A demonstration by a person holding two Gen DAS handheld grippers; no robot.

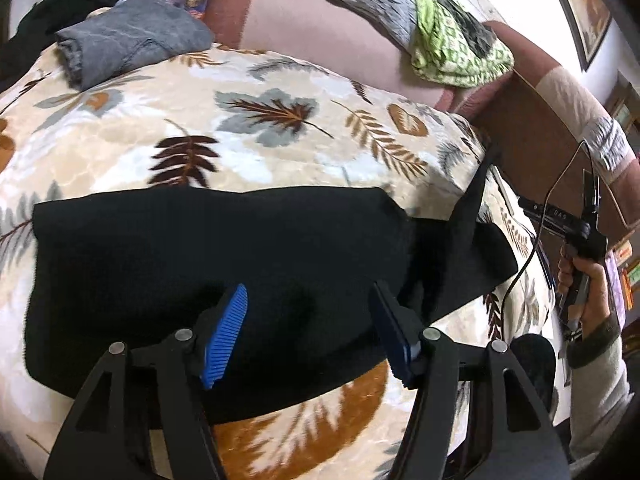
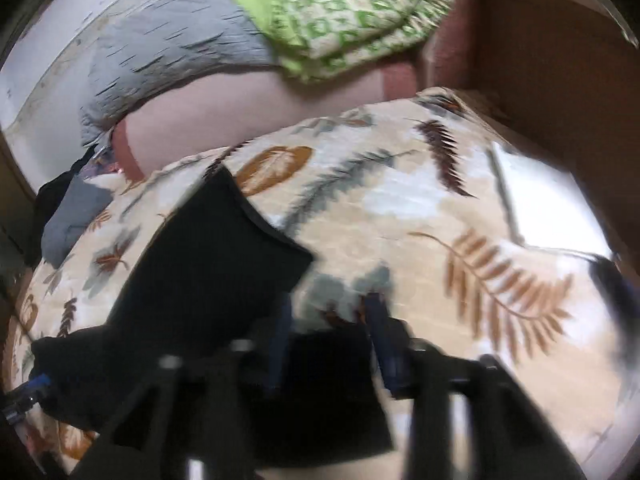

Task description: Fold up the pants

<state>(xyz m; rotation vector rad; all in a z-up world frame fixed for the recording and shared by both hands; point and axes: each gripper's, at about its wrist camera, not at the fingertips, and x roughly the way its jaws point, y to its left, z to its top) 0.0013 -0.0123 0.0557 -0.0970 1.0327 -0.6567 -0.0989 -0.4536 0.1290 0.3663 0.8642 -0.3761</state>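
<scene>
Black pants [image 1: 224, 256] lie spread flat across a bed covered by a leaf-print blanket [image 1: 280, 140], one narrow part of the fabric standing up in a peak at their right end. At far left, behind the pants, a folded grey garment [image 1: 132, 44] sits on the blanket, well apart from them. In the foreground the left gripper [image 1: 310, 334] hovers over the near edge of the pants, its blue pads [image 1: 226, 334] spread apart with nothing pinched between them. Farther back on the right, a green patterned cloth [image 1: 456, 48] rests on the pink bed surface. At far right, a hand [image 1: 580, 280] grips the handle of the right gripper [image 2: 326, 340]; its own view is blurred, its jaws parted over the pants and blanket, grasping nothing.
</scene>
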